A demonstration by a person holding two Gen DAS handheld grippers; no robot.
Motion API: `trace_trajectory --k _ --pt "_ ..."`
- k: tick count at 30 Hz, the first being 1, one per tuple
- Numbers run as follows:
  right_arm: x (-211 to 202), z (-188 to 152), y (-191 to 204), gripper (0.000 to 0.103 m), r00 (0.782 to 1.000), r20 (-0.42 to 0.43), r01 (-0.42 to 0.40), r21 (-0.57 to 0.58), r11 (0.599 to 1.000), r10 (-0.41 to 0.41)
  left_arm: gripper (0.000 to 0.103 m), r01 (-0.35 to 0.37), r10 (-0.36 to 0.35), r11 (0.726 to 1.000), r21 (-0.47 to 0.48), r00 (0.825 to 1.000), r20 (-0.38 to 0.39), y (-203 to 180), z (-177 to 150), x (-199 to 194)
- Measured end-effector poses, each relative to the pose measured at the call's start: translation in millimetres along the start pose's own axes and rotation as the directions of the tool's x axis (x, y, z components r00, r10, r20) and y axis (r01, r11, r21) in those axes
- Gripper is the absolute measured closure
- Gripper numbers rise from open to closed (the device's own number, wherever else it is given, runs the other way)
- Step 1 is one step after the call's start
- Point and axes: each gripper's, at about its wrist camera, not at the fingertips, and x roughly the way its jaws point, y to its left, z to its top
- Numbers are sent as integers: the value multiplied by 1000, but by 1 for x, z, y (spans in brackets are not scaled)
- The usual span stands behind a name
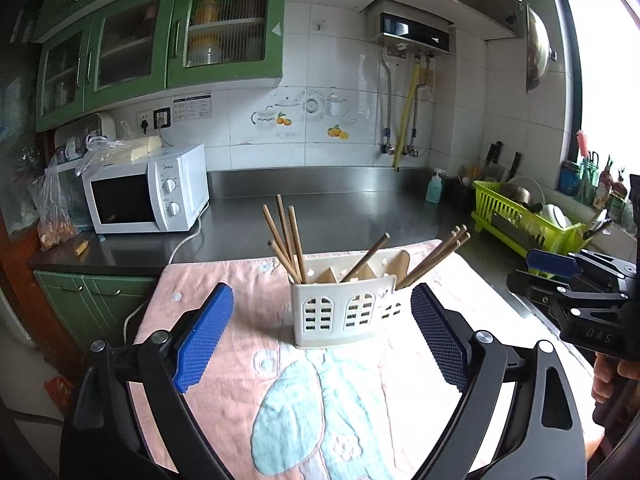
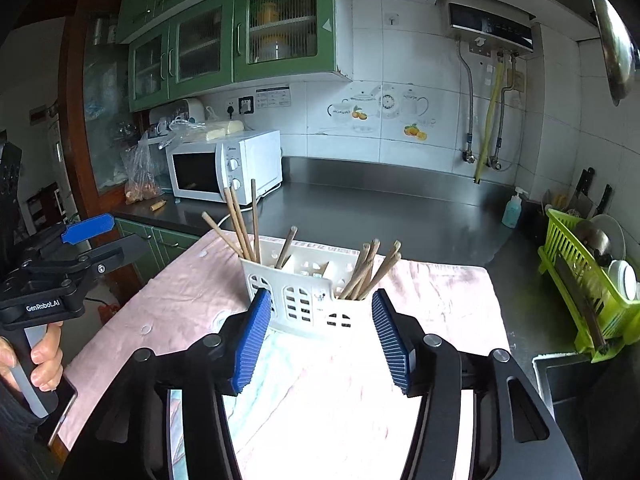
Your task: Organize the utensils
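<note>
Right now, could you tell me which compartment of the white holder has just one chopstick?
The middle compartment of the holder: a single chopstick leans there, while both end compartments hold several.

Daylight pouring from the window (image 1: pixel 608 60) on the right, blown-out glare on the pink cloth (image 2: pixel 320 400), dim left corners, fisheye-bent edges, sharp centre.

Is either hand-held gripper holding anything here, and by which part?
Nothing held: left hand-held gripper and right hand-held gripper are both open and empty.
</note>
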Motion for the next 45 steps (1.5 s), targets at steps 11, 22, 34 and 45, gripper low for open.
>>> trace_trajectory --k 11,22,34,45 --pt "-31 -69 26 25 1000 21 15 32 999 -16 5 2 -3 1000 -18 1000 -25 -4 -59 -40" --pt "-49 -102 29 14 999 25 39 74 997 -41 5 -65 63 998 -19 996 -69 4 -99 -50" --pt "-48 -123 40 12 998 1 64 61 996 -64 5 -109 103 993 -52 988 -114 19 -126 -54" --pt "-41 -133 42 11 998 -26 56 73 996 -54 5 -141 134 989 -37 980 -147 21 -139 -52"
